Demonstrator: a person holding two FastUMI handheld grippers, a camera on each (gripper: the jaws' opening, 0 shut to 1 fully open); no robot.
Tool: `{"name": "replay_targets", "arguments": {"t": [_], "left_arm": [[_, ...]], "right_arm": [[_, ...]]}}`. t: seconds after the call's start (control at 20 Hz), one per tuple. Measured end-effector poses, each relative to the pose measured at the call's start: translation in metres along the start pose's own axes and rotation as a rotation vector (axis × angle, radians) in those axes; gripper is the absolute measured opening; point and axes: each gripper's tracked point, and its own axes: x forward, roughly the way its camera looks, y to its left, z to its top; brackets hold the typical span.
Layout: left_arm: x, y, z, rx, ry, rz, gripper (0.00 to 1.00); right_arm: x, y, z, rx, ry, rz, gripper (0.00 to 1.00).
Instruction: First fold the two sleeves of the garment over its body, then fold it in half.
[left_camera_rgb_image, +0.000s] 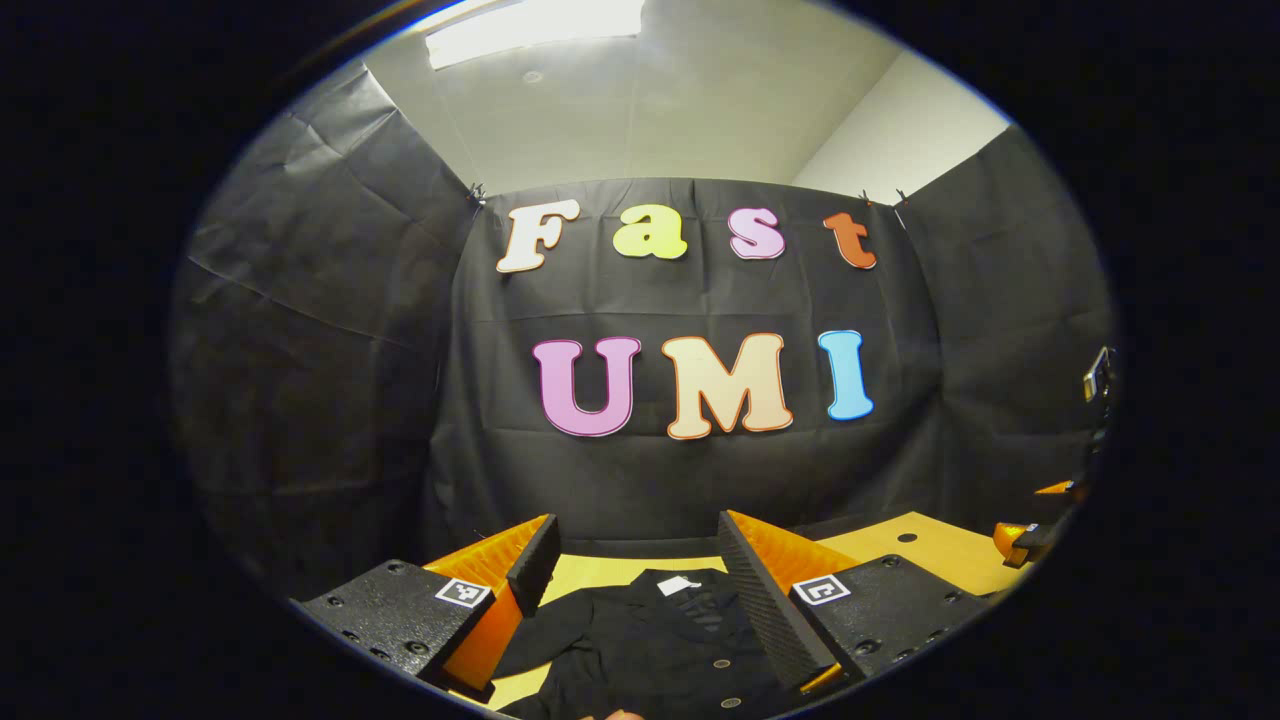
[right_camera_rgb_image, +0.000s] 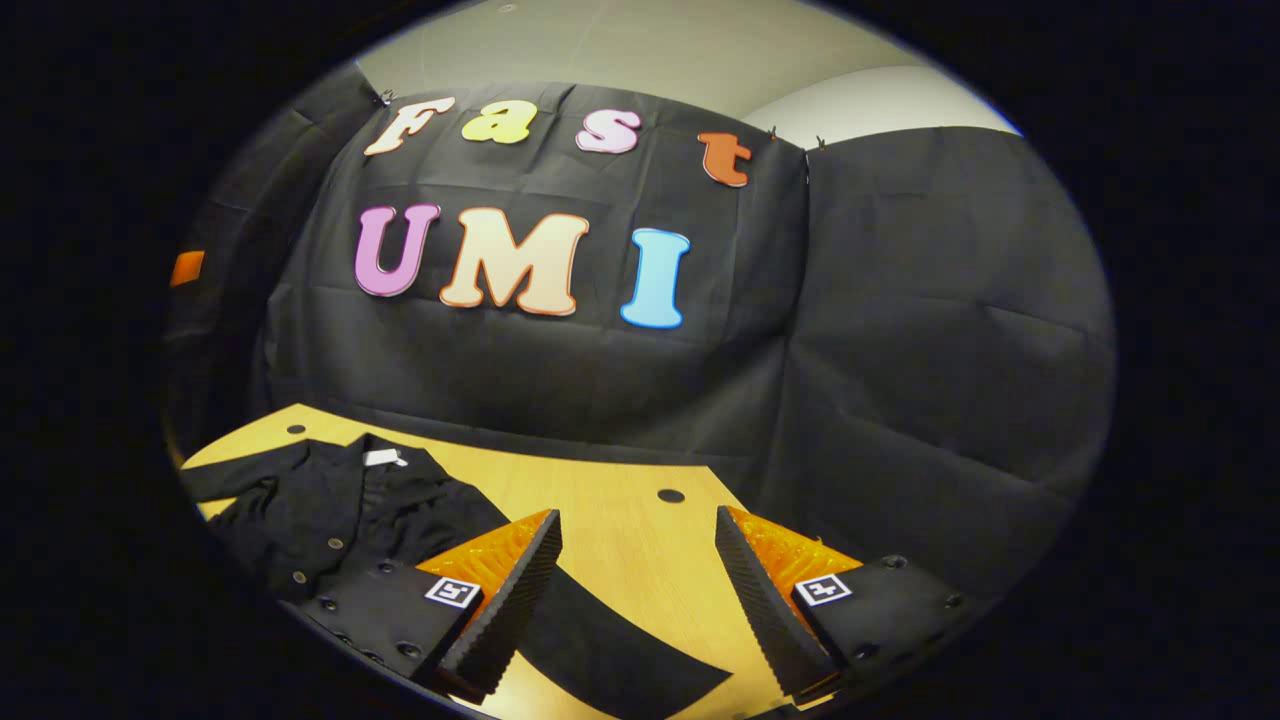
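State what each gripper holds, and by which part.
Nothing. The left gripper is open above the garment; the right gripper is open above its sleeve.

Right gripper (right_camera_rgb_image: 638, 570) jaws apart above table (right_camera_rgb_image: 620, 540); black shirt (right_camera_rgb_image: 330, 520) lies left, one sleeve (right_camera_rgb_image: 620, 650) apparently beneath fingers.

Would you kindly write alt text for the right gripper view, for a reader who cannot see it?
An open claw hovers above a wooden table, one sleeve of a dark buttoned garment lying flat beneath its spread fingers. The garment's body, with a white neck tag, lies spread to the left before a black cloth wall.
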Motion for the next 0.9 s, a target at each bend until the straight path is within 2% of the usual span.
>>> {"name": "replay_targets", "arguments": {"t": [0.3, 0.45, 0.6, 0.75, 0.8, 0.85, 0.9], "left_arm": [[0.0, -0.027, 0.0, 0.017, 0.003, -0.005, 0.95], [0.001, -0.033, -0.005, 0.026, 0.016, -0.003, 0.94], [0.004, -0.034, -0.005, 0.039, 0.02, 0.006, 0.99], [0.006, -0.035, -0.006, 0.045, 0.023, 0.009, 0.99], [0.006, -0.034, -0.007, 0.047, 0.028, 0.012, 0.88], [0.006, -0.033, -0.009, 0.049, 0.033, 0.017, 0.93], [0.005, -0.031, -0.01, 0.05, 0.037, 0.023, 0.93]], "right_arm": [[0.02, -0.03, -0.079, -0.027, 0.163, 0.017, 0.98], [0.026, -0.042, -0.129, -0.013, 0.286, 0.028, 0.98], [0.023, -0.052, -0.178, 0.017, 0.422, 0.029, 1.0], [0.022, -0.05, -0.213, 0.02, 0.52, 0.046, 0.99], [0.022, -0.048, -0.221, 0.023, 0.552, 0.055, 1.0], [0.023, -0.044, -0.228, 0.027, 0.579, 0.065, 0.99], [0.021, -0.042, -0.235, 0.024, 0.618, 0.083, 0.99]]}}
